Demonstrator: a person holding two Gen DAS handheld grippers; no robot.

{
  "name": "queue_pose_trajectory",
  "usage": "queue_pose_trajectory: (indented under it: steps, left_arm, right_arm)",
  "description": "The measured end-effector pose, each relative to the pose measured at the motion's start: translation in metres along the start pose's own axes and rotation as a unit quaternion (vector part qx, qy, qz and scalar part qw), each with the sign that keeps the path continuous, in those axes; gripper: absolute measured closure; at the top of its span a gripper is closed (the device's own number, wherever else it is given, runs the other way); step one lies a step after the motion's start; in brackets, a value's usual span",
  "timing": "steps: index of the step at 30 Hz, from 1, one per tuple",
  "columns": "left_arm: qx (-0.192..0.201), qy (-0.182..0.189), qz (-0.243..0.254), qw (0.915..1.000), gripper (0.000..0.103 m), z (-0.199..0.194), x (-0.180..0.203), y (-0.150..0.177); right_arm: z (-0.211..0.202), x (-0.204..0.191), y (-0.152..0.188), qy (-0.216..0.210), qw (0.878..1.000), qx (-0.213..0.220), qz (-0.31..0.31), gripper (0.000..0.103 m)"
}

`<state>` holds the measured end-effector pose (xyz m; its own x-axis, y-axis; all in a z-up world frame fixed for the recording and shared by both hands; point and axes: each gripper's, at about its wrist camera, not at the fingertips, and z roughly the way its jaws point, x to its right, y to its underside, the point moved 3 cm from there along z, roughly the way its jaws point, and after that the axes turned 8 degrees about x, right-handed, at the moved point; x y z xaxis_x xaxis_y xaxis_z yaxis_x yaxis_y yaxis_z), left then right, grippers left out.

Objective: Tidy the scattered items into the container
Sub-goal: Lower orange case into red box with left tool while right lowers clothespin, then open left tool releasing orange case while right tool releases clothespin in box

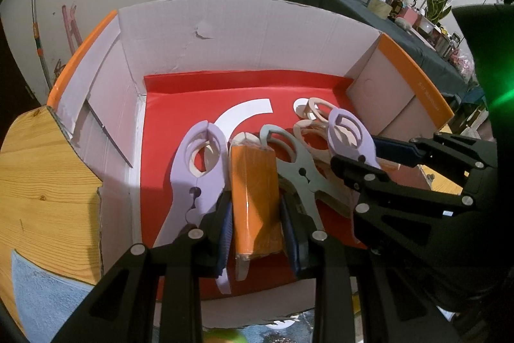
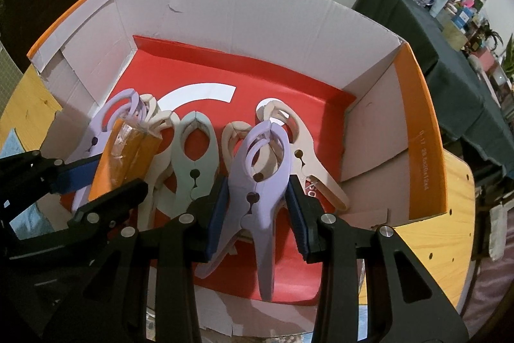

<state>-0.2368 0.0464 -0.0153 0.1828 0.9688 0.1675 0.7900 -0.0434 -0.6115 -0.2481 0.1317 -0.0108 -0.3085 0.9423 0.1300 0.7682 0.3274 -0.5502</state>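
An open cardboard box with a red floor holds several large plastic clips. My left gripper is shut on an orange wrapped packet and holds it inside the box; the packet also shows in the right wrist view. My right gripper is shut on a lilac clip and holds it over the box floor. In the left wrist view the right gripper holds that lilac clip at the right. A grey-green clip and beige clips lie between them.
The box stands on a wooden table with a blue cloth at its left front. Another lilac clip lies at the box's left. A dark cluttered side table stands at the back right.
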Motion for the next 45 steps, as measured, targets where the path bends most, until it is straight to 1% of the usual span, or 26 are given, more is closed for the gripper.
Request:
queue_pose_trajectory:
  steps: [28,30,32,45]
  left_arm:
    - [0.001,0.0,0.0,1.0,0.072,0.0016,-0.0013,-0.0016]
    - [0.001,0.001,-0.001,1.0,0.072,0.0017,-0.0013,-0.0017]
    - [0.0,0.0,-0.001,1.0,0.072,0.0014,-0.0026,-0.0022]
    - [0.0,0.0,-0.002,1.0,0.069,0.0021,-0.0051,-0.0029]
  right_arm:
    - [0.0011,0.008,-0.0034,0.003,1.0,0.002,0.016,0.066]
    - [0.0004,0.0075,-0.0027,0.005,1.0,0.002,0.015,0.063]
    - [0.0005,0.0072,-0.0026,0.005,1.0,0.003,0.015,0.057]
    - [0.0001,0.0057,-0.0017,0.004,1.0,0.004,0.018,0.056]
